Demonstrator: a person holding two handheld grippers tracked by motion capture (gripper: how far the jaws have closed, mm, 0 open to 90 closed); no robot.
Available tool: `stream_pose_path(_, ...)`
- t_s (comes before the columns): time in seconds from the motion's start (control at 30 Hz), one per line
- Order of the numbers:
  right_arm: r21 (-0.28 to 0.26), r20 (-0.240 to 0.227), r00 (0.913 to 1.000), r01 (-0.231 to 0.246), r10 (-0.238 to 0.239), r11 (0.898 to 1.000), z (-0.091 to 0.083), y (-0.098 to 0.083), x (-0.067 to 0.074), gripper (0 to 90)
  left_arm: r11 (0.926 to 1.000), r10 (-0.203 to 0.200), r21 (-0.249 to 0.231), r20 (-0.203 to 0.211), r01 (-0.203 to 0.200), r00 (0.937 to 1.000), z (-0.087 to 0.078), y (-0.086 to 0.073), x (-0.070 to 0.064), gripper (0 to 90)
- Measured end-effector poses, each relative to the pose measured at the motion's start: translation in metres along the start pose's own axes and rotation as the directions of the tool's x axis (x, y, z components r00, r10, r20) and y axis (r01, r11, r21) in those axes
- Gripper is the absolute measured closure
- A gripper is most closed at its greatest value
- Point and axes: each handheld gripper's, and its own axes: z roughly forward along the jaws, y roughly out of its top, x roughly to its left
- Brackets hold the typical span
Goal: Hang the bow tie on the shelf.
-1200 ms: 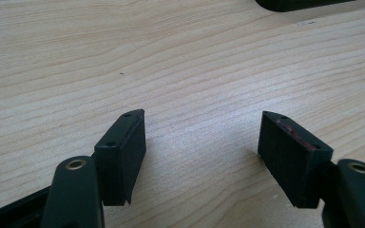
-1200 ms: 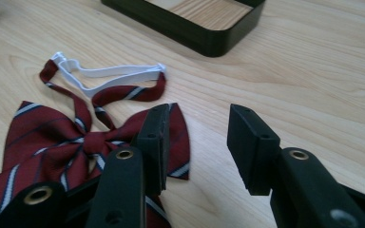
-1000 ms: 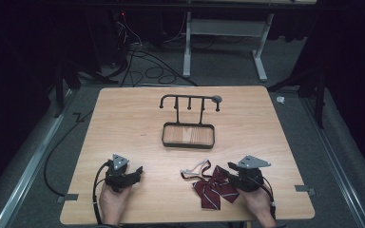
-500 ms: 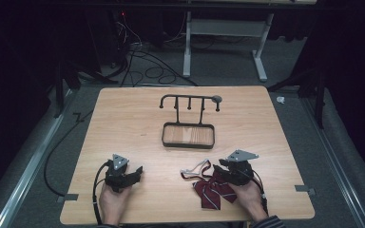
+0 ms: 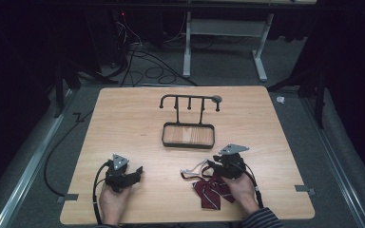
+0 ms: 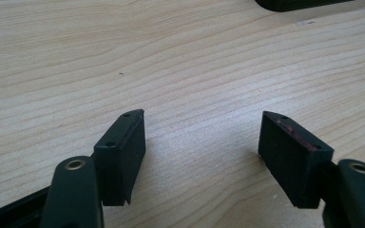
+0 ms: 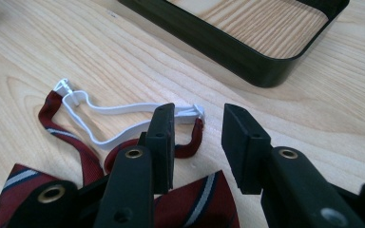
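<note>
A dark red striped bow tie [image 5: 209,194] lies near the table's front edge, its white elastic strap [image 5: 194,169] looping out to the left. My right gripper [image 5: 213,166] sits low over the tie, open. In the right gripper view the jaws [image 7: 197,128] straddle the strap's red end, where the white strap [image 7: 119,110] joins it, without pinching it; the bow tie [image 7: 180,213] lies under them. My left gripper [image 5: 138,172] rests open on bare wood at the front left, nothing between its jaws [image 6: 202,142].
A black stand with a hooked rail [image 5: 188,100] and a shallow tray base [image 5: 188,141] stands mid-table, just beyond the tie; its wall [image 7: 247,54] is close ahead of the right gripper. Cables and desk legs lie on the floor behind.
My right gripper has moved left and forward over the bow tie, towards the strap's end. The left gripper has stayed put.
</note>
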Motion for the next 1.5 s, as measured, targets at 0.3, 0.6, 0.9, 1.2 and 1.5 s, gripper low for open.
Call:
stream_pose_path(0.3,0.027,0.011,0.9998,-0.019,0.019,0.999,0.011,0.003,-0.002,69.7,1.0000,-0.001,0.000,0.001,0.001,1.0000,0.000,0.000,0.000,33.8)
stream_pose_path(0.6,0.062,-0.001,0.9999,-0.017,0.017,0.998,0.018,0.001,-0.004,78.8,1.0000,-0.003,-0.001,0.003,0.003,1.0000,0.000,0.000,0.000,33.5)
stream_pose_path(0.9,0.087,-0.021,0.9998,-0.005,0.007,0.996,0.020,0.001,-0.003,88.4,1.0000,-0.003,0.002,0.003,0.003,1.0000,0.000,0.000,0.001,33.5)
stream_pose_path(1.2,0.043,-0.032,0.9994,0.014,-0.013,0.999,0.009,0.002,-0.001,89.0,1.0000,-0.006,-0.001,0.006,0.006,1.0000,0.000,0.000,0.001,33.4)
stream_pose_path(1.5,0.007,-0.037,0.9989,0.029,-0.029,1.000,-0.013,0.000,-0.007,89.0,1.0000,-0.005,-0.001,0.005,0.005,1.0000,0.000,0.000,0.001,33.4)
